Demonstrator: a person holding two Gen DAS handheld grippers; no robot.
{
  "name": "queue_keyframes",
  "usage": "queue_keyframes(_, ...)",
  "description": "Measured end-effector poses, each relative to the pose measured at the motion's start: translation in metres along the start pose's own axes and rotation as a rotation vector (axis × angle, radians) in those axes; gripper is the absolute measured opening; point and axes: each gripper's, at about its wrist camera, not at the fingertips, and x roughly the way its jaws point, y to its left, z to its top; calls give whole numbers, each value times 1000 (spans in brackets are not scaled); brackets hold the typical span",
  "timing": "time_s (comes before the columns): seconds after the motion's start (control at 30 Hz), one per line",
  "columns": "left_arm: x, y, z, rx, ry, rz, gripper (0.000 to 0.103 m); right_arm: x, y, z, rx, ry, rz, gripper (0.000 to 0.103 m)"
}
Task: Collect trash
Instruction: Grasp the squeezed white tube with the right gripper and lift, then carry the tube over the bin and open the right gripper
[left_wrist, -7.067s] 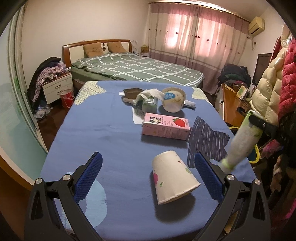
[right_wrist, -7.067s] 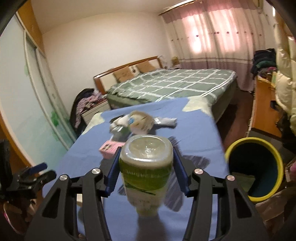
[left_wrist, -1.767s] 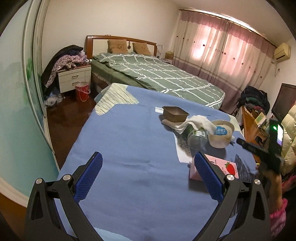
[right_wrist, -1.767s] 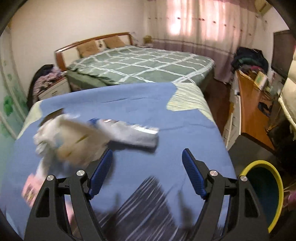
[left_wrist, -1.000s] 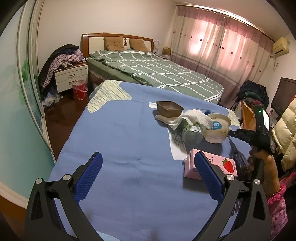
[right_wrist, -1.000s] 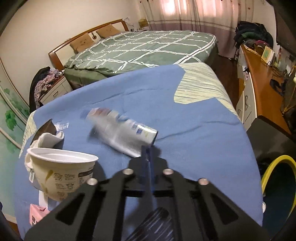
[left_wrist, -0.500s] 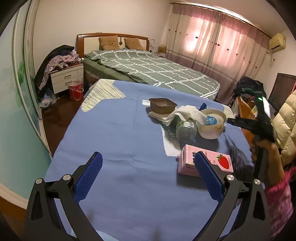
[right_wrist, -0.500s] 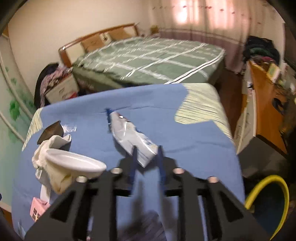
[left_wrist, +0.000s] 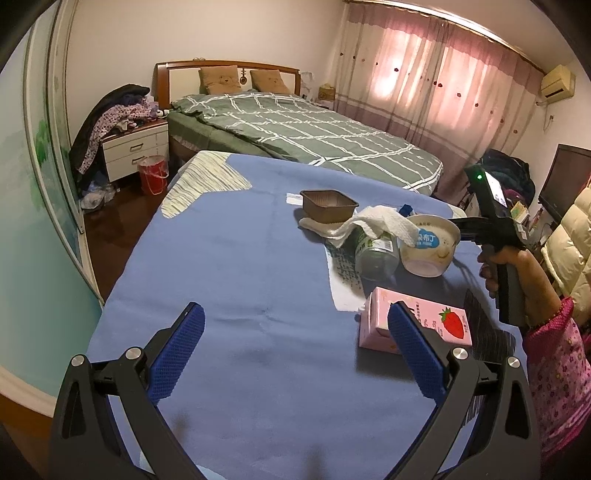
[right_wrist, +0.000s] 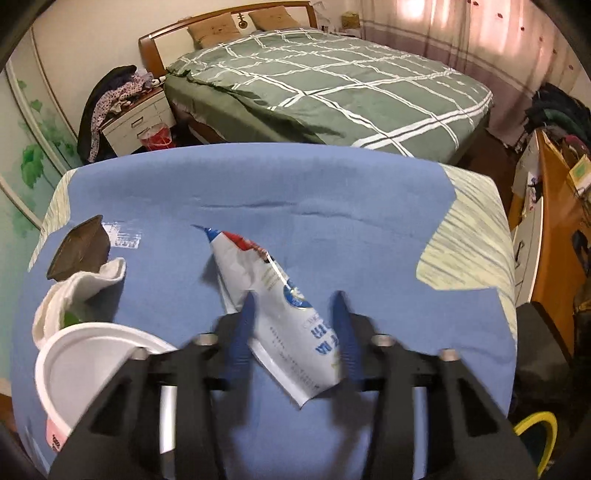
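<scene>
A flat white foil pouch (right_wrist: 280, 306) with blue print lies on the blue tablecloth (right_wrist: 332, 206). My right gripper (right_wrist: 293, 306) is open, its blue fingers either side of the pouch's near half; whether they touch it I cannot tell. My left gripper (left_wrist: 293, 321) is open and empty over the cloth (left_wrist: 229, 258). A pink strawberry milk carton (left_wrist: 424, 325) lies by its right finger. Beyond it are a white pudding cup (left_wrist: 430, 245), a green jar (left_wrist: 376, 251), crumpled tissue (left_wrist: 373, 221) and a brown tray (left_wrist: 327, 201).
The yellow-rimmed bin (right_wrist: 535, 439) stands on the floor at the table's right. The pudding cup (right_wrist: 85, 362), tissue (right_wrist: 85, 288) and brown tray (right_wrist: 79, 251) sit left of the pouch. A bed (left_wrist: 295, 129) lies behind the table, a wooden desk (right_wrist: 557, 229) to the right.
My right gripper has opened from nearly shut and moved down around the pouch. The left gripper's view has shifted slightly; it stays open and empty.
</scene>
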Motion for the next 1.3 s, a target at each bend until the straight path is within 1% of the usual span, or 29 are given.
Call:
queue_keyframes(0.07, 1, 0, 0, 0, 3, -3, 98, -4, -2, -6, 11, -2, -5, 14)
queue_keyframes(0.1, 1, -1, -1, 1, 5, -6, 98, -7, -4, -10, 20, -6, -6, 13)
queue_keyframes(0.17, 1, -2, -2, 4, 6, -10, 98, -15, -8, -16, 36, -23, -9, 7)
queue_keyframes(0.2, 0, -4, -2, 6, 6, -12, 98, -20, -10, -20, 50, -30, -8, 7)
queue_keyframes(0.37, -4, -11, -3, 19, -1, -26, 98, -49, -29, -44, 147, -90, 16, 7)
queue_keyframes(0.43, -4, -15, -4, 27, 0, -34, 98, -65, -39, -60, 193, -121, 31, 7)
queue_keyframes(0.5, -3, -19, -6, 35, 4, -40, 98, -81, -47, -74, 225, -153, 25, 7)
queue_keyframes(0.63, 2, -31, -10, 60, 23, -63, 98, -114, -58, -111, 278, -230, -17, 7)
queue_keyframes(0.77, 7, -47, -15, 91, 40, -86, 98, -142, -73, -156, 339, -290, -90, 7)
queue_keyframes(0.83, 9, -58, -18, 112, 48, -97, 98, -155, -85, -182, 382, -315, -146, 7)
queue_keyframes(0.93, 14, -78, -25, 156, 60, -96, 98, -168, -113, -214, 453, -325, -194, 7)
queue_keyframes(1.1, 23, -109, -36, 206, 79, -92, 98, -176, -153, -251, 544, -314, -229, 8)
queue_keyframes(1.2, 28, -125, -41, 233, 83, -56, 98, -176, -168, -263, 571, -308, -263, 8)
queue_keyframes(1.3, 34, -137, -44, 248, 90, -25, 98, -175, -177, -272, 593, -305, -274, 8)
